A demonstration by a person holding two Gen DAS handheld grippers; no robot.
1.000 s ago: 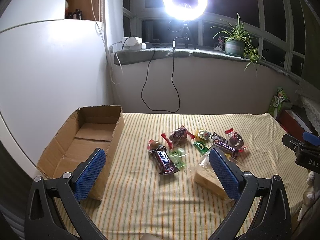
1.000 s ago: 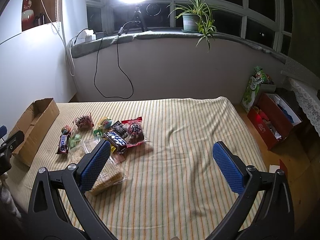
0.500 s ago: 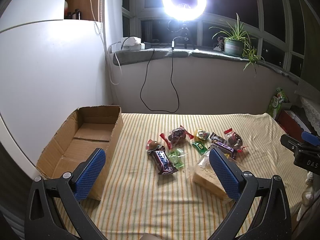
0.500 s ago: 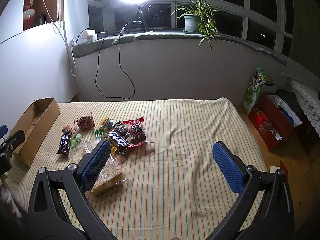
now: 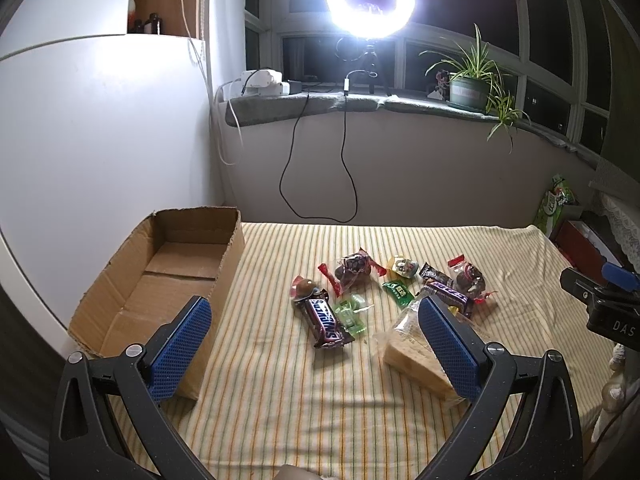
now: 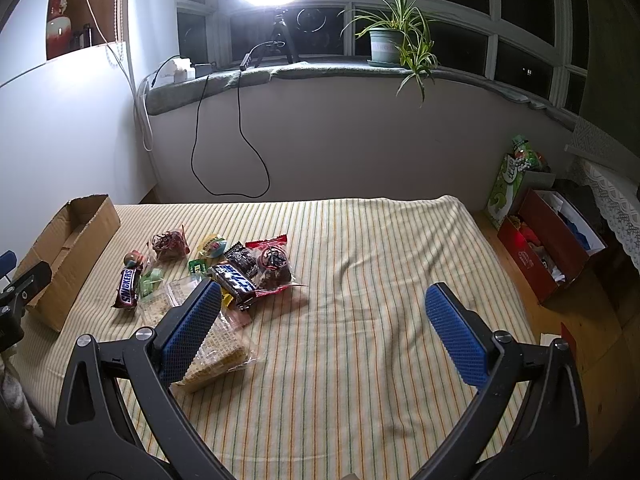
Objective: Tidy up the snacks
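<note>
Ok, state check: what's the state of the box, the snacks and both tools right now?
Cardboard box: open, nothing in it.
Snickers bar: sealed, lying flat on the striped cloth.
Wafer pack: sealed, on the cloth.
Left tool: open, holding nothing.
Right tool: open, holding nothing.

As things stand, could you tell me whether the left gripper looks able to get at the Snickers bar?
Probably yes. The left gripper is open and empty, and the Snickers bar lies flat on the striped cloth ahead of it, nothing on top. Only the green candy touches its side.
</note>
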